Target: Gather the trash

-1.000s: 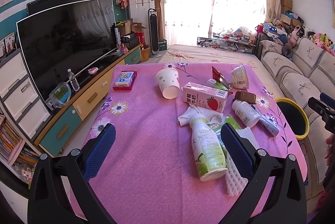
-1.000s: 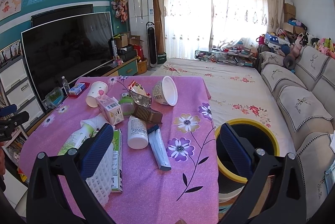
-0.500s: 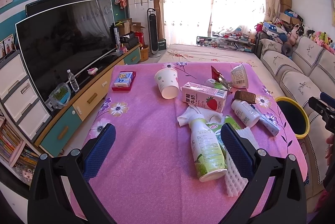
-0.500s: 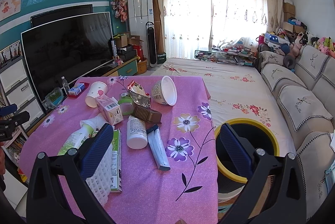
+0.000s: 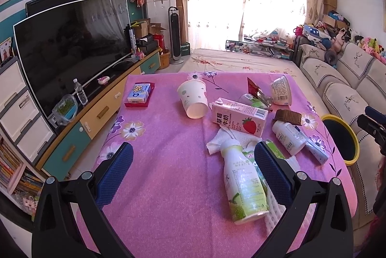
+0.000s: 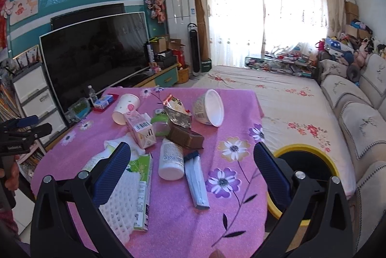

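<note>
both grippers spread wide and empty: left gripper (image 5: pixel 193 170), right gripper (image 6: pixel 191 167). nearest, between the right gripper's fingers: one white foam net (image 6: pixel 119 205), one green carton (image 6: pixel 142 188), one white bottle (image 6: pixel 170 159), one blue tube (image 6: pixel 196 182). beyond: one brown wrapper (image 6: pixel 184 137), one pink milk carton (image 5: pixel 238 116), one paper cup (image 5: pixel 194 98), one bowl (image 6: pixel 211 108). yellow-rimmed bin (image 6: pixel 305 151) just right of the right finger. left view alone shows one green-white bottle (image 5: pixel 243 182) whole, one tissue (image 5: pixel 217 142), one blue box (image 5: pixel 140 94).

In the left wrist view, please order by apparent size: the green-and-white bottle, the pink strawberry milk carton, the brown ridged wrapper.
1. Green-and-white plastic bottle, though it lies nearest the camera.
2. Pink strawberry milk carton.
3. Brown ridged wrapper.
</note>
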The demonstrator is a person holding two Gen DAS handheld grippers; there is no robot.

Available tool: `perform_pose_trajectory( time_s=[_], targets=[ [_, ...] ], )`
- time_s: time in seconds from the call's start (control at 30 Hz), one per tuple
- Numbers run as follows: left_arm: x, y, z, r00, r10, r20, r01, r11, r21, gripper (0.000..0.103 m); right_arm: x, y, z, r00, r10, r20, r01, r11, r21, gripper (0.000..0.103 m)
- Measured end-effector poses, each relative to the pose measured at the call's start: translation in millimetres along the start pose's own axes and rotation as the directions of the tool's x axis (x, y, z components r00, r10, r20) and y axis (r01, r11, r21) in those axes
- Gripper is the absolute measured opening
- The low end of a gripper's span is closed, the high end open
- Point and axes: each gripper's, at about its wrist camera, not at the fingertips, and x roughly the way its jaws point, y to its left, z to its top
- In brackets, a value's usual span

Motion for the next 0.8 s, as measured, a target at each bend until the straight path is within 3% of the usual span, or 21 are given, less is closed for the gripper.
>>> perform_pose_trajectory(
  time_s=[0.1, 0.23, 0.33, 0.43, 0.53, 0.67, 0.73, 0.8],
  targets=[
    [14.8, 7.0, 15.0, 1.0, 0.018, 0.012, -0.018, 1.0, -0.022, 0.099, 37.5, -8.5, 20.7, 0.998, 0.015, -0.059, -0.016, 1.0, -0.011, 0.095],
    [30.8, 15.3, 25.9, 1.0, 0.003, 0.02, -0.002, 0.999, -0.051, 0.099, 97.7, -18.9, 44.9, 0.986, 0.075, -0.15, -0.08, 0.996, -0.025, 0.07],
    [48.1, 16.1, 28.9, 1.0, 0.002, 0.0, -0.002, 0.999, -0.045, 0.099, 146.8, -23.7, 55.6, 0.967, 0.109, -0.232, -0.119, 0.992, -0.032, 0.063],
    [65.7, 15.4, 28.9, 1.0, 0.008, -0.021, -0.009, 0.999, -0.038, 0.099, 187.1, -25.7, 63.3, 0.955, 0.102, -0.278, -0.118, 0.992, -0.04, 0.051],
    [83.7, 18.3, 32.3, 0.999, 0.008, -0.041, -0.01, 0.999, -0.052, 0.099, 224.3, -31.9, 67.0, 0.938, 0.099, -0.332, -0.108, 0.994, -0.009, 0.047],
    [102.1, 20.2, 35.7, 0.998, -0.007, -0.063, 0.003, 0.998, -0.062, 0.099, 250.1, -39.1, 70.2, 0.927, 0.106, -0.359, -0.106, 0.994, 0.02, 0.025],
    [106.9, 18.9, 36.8, 0.998, -0.01, -0.065, 0.006, 0.999, -0.054, 0.099, 253.5, -42.5, 70.1, 0.919, 0.14, -0.369, -0.132, 0.99, 0.046, 0.005],
    [108.8, 17.2, 37.0, 0.998, -0.012, -0.065, 0.009, 0.999, -0.045, 0.099, 250.9, -42.4, 68.7, 0.918, 0.139, -0.372, -0.132, 0.99, 0.044, 0.005]
  ],
)
